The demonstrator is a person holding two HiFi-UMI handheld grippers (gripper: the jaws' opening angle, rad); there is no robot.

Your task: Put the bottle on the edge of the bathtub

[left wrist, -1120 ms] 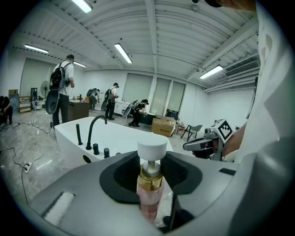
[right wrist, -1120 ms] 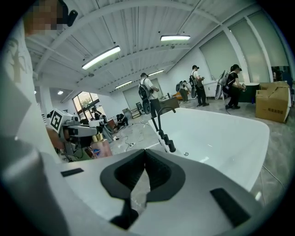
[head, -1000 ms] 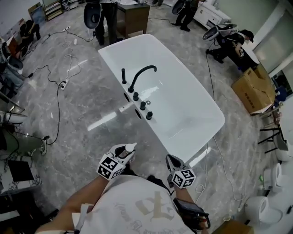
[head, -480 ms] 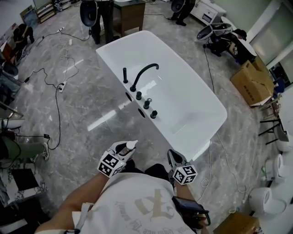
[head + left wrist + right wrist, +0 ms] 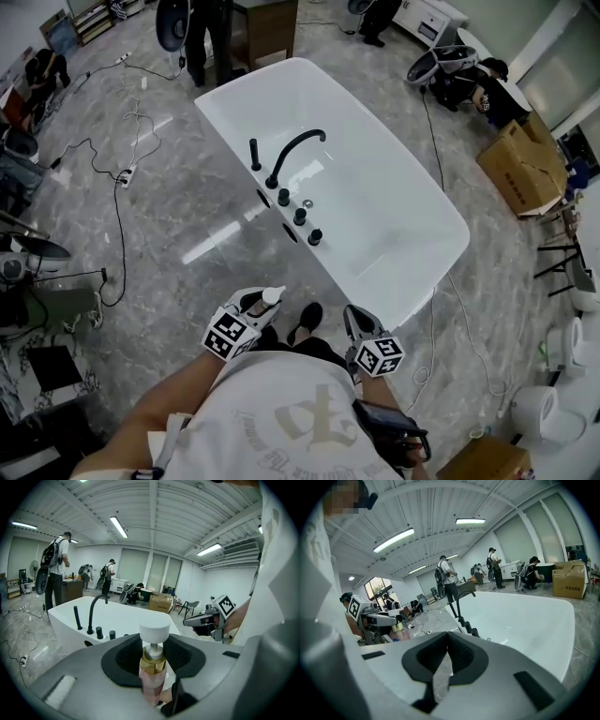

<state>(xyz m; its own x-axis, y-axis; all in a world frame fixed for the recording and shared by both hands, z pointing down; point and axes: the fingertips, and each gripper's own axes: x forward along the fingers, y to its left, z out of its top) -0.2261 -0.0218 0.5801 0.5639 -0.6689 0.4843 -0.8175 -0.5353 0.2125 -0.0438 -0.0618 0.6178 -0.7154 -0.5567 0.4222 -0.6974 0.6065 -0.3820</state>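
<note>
A pink bottle (image 5: 153, 674) with a gold collar and a white pump cap stands upright between the jaws of my left gripper (image 5: 153, 645), which is shut on it. In the head view that left gripper (image 5: 259, 306) and the bottle (image 5: 271, 296) hover over the marble floor, short of the white bathtub (image 5: 424, 277). My right gripper (image 5: 357, 324) is beside it, shut and empty, with its jaws meeting at the tips (image 5: 446, 641). The bathtub rim (image 5: 60, 616) lies ahead of both grippers and shows in the right gripper view as the same white bathtub (image 5: 555, 620).
A black curved faucet (image 5: 294, 152) and several black knobs (image 5: 300, 217) sit on the tub's left rim. Cables (image 5: 117, 202) trail over the floor at left. A cardboard box (image 5: 521, 166) and several people stand beyond the tub. My shoe (image 5: 306, 322) shows between the grippers.
Both grippers have moved a little toward the bathtub with the bottle still held. A shoe has stepped into view between them.
</note>
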